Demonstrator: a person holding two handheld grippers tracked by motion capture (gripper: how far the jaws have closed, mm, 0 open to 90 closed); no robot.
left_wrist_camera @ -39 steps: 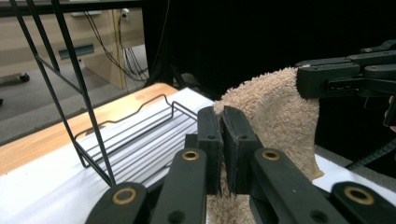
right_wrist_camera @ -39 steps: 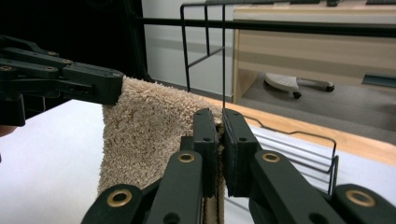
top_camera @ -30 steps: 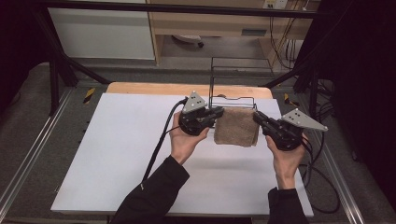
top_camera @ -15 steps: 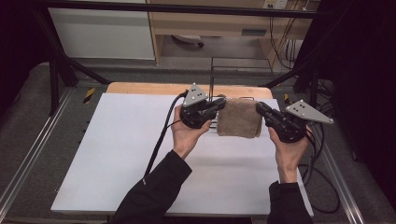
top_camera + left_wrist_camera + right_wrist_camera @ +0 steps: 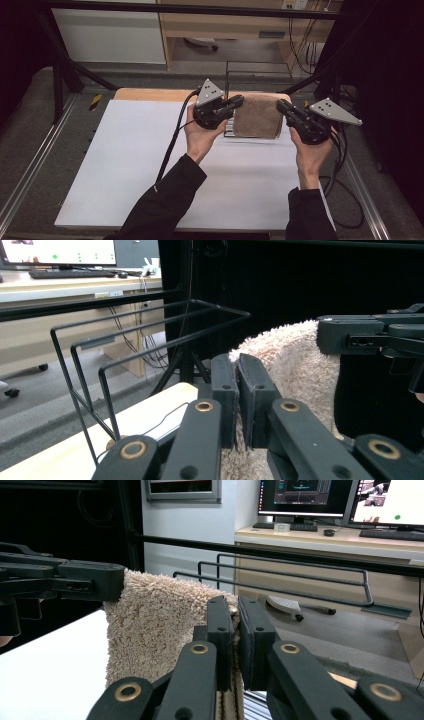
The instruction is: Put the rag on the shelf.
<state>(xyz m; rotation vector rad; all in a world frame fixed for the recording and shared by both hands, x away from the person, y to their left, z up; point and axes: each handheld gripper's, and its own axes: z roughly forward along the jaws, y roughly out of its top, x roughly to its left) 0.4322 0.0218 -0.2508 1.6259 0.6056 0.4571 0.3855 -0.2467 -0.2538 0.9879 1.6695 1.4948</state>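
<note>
A tan fluffy towel (image 5: 257,117) hangs stretched between my two grippers, above the far right part of the white table (image 5: 125,165). My left gripper (image 5: 239,102) is shut on the towel's upper left corner, my right gripper (image 5: 281,106) on its upper right corner. In the left gripper view the jaws (image 5: 237,360) pinch the towel (image 5: 295,360) and the right gripper (image 5: 345,335) clamps its far corner. In the right gripper view my jaws (image 5: 236,602) pinch the towel (image 5: 150,625), with the left gripper (image 5: 90,580) across from them. A black wire rack (image 5: 250,65) stands just behind the towel.
The rack's wire bars (image 5: 150,335) rise close beside the left jaws and lie level behind the right ones (image 5: 300,570). A wooden strip (image 5: 150,94) edges the table's far side. Cables trail from both grippers. A dark frame bar (image 5: 280,552) crosses behind.
Both hands have lifted the towel and carried it farther from the person, toward the wire rack. Both grips on its corners are unchanged.
</note>
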